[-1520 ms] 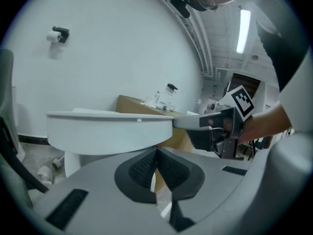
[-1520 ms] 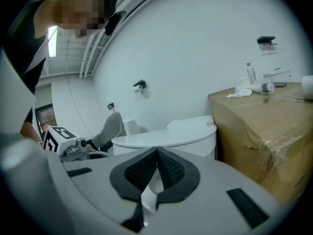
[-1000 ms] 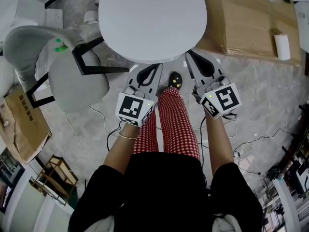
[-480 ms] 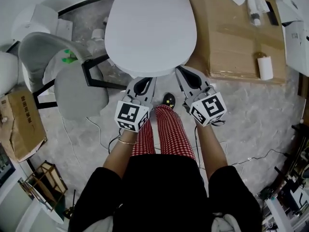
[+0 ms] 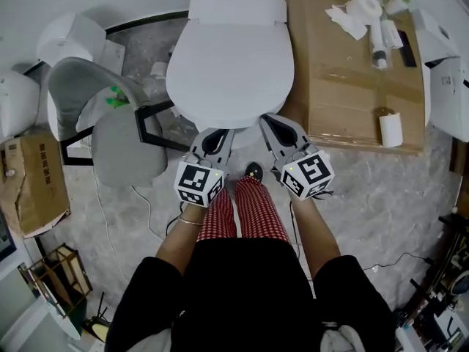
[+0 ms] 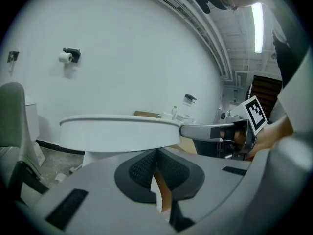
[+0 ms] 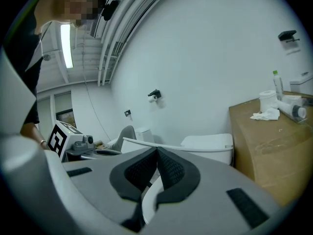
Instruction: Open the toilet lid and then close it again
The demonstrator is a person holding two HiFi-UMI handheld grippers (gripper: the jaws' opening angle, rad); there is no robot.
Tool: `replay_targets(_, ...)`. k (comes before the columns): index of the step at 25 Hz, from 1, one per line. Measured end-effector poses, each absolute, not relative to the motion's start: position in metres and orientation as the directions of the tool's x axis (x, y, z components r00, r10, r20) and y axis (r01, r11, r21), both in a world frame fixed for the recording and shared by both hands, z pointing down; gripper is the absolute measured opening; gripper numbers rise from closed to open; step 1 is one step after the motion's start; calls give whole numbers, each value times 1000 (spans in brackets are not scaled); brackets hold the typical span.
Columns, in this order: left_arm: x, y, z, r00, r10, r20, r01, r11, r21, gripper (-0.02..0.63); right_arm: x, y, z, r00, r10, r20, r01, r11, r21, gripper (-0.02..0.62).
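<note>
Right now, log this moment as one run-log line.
toilet lid: down | left gripper: shut, empty, at lid's front edge | right gripper: shut, empty, at lid's front edge

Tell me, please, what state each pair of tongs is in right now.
Left tongs: closed, holding nothing.
Right tongs: closed, holding nothing.

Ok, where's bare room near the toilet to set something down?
The near half of the cardboard box top, between the toilet and the paper roll, is bare. So is the floor right of the right gripper. Left is crowded: the grey chair stands close beside the toilet.
</note>
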State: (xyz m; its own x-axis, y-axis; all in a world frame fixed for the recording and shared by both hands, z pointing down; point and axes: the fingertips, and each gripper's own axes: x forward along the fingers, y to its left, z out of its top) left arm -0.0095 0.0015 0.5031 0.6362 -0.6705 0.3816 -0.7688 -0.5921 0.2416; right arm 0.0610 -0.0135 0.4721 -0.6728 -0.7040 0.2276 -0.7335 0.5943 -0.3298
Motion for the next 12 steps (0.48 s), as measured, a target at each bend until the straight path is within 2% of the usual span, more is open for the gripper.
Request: replay_targets(12, -5, -17, 479, 607, -705, 368, -792, -575, 205, 3, 62, -32, 451, -704, -674, 224, -707, 632, -318, 20)
